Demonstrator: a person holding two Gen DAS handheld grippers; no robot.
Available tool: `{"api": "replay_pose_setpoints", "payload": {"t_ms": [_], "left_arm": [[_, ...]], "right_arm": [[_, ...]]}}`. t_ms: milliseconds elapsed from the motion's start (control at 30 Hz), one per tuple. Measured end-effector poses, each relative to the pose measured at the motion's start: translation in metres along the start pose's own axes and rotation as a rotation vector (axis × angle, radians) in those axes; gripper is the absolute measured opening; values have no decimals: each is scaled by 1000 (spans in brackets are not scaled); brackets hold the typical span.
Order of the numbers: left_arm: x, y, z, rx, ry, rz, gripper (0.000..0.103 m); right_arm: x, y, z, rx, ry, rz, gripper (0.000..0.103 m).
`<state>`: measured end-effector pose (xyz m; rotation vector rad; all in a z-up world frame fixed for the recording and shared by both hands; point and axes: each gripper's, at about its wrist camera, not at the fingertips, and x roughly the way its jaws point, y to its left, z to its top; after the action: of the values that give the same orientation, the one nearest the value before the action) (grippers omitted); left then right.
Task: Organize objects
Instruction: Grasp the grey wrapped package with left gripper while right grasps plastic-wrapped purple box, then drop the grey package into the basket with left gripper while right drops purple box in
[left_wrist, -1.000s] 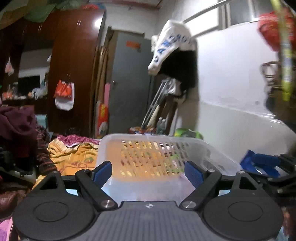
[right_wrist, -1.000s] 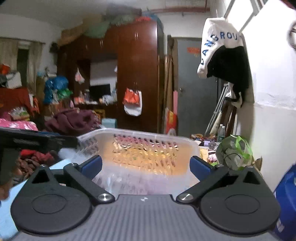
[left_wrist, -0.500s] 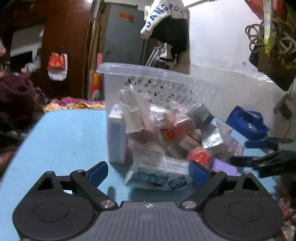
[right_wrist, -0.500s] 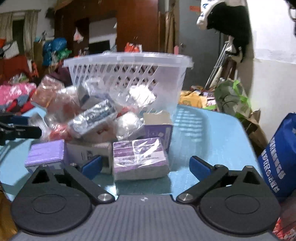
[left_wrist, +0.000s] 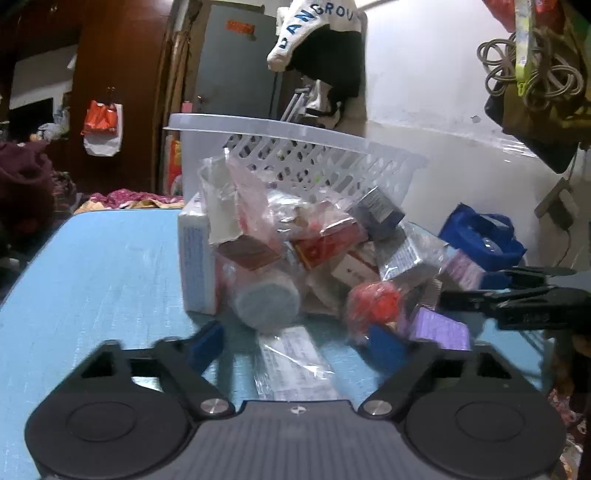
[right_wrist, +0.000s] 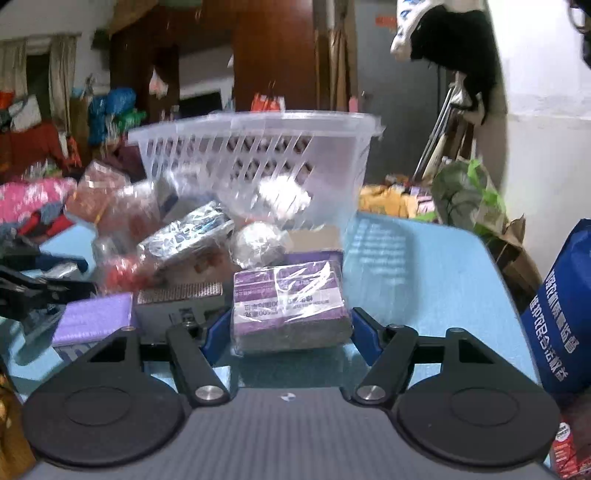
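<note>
Blue table (left_wrist: 92, 266), with a clear basket (left_wrist: 295, 147) tipped up at the back. Heap of small wrapped boxes and packs spilled out in front of it.

Left gripper (left_wrist: 295, 343): low over the table, jaws closing, blue pads still apart. Flat clear pack (left_wrist: 295, 365) lying between them, not pinched yet. Just past it, a round grey jar (left_wrist: 267, 302) on its side, a tall white box (left_wrist: 197, 266) standing up, a red lump in plastic (left_wrist: 375, 302).

Right gripper (right_wrist: 288, 328): jaws closing too, around a purple box (right_wrist: 290, 299) in shiny wrap. Blue pads right beside both ends of the box; touching or not, cannot tell. Left of it, a grey box (right_wrist: 177, 306) and a flat purple box (right_wrist: 94, 317). Silver pack (right_wrist: 184, 236) higher up in the heap. Blue bag (right_wrist: 561, 314) off the table's right edge.
</note>
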<state>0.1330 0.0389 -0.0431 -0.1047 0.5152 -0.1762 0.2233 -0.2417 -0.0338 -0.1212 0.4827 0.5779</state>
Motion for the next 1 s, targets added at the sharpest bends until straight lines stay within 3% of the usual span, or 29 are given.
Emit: {"api": "replay_pose_setpoints", "payload": {"t_ms": [33,167,333,433,467,600,800,933,1000], "left_arm": [[1,1,-2,-1,4,16,61],[-6,1,-5,4,-15,13,60],[-18,-2,-13,54,-18,43,67],[-26,-4,-21,74,-35,81,52],[-30,-4,-23,75,-46,90,40],[-44,8,-19,41,-118,79,36],[-62,26,30,-27,-242,21,35],[-58,25,92,-39,-314,-15,36],[-41,20,127,-43,-312,-26,36]], "right_arm": [[-2,-3,0,16,-14,4,71],[-3,-8,1,48,-29,22,71],[-5,-7,1,47,-48,13,71],[-8,-9,0,58,-74,7,71],[-10,-9,-1,62,-88,3,71],[-23,-5,-2,38,-156,-40,71],[-58,7,38,16,-312,-35,71],[-44,19,95,-57,-327,-66,71],[-22,21,126,-75,-313,-80,71]]}}
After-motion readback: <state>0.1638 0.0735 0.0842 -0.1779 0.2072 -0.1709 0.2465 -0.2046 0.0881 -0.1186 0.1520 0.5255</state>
